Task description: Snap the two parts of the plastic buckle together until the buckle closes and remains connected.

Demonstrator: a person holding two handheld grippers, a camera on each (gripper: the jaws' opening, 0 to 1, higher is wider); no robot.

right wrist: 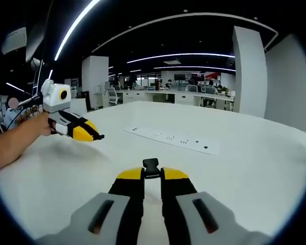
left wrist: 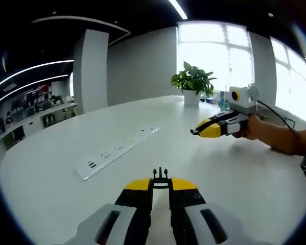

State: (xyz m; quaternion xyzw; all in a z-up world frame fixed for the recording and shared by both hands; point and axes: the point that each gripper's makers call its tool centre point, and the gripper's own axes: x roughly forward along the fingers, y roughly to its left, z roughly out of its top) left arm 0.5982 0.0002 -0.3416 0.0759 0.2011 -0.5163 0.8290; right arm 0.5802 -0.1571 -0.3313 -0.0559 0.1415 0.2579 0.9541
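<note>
My left gripper (left wrist: pixel 160 185) is shut on the pronged black buckle part (left wrist: pixel 160 175), whose prongs poke out past the yellow tips. My right gripper (right wrist: pixel 151 173) is shut on the other black buckle part (right wrist: pixel 151 165), a small blocky socket piece. The two grippers are held well apart above the white table (left wrist: pixel 229 178). In the left gripper view the right gripper (left wrist: pixel 195 131) comes in from the right, held by a hand (left wrist: pixel 250 128). In the right gripper view the left gripper (right wrist: pixel 99 137) comes in from the left, with a forearm (right wrist: pixel 12 143) behind it.
A long white power strip (left wrist: pixel 117 148) (right wrist: pixel 168 139) lies flush in the table ahead of both grippers. A potted plant (left wrist: pixel 192 81) stands at the table's far end by bright windows. A white pillar (right wrist: pixel 250 71) and office desks (right wrist: pixel 193 94) lie beyond the table.
</note>
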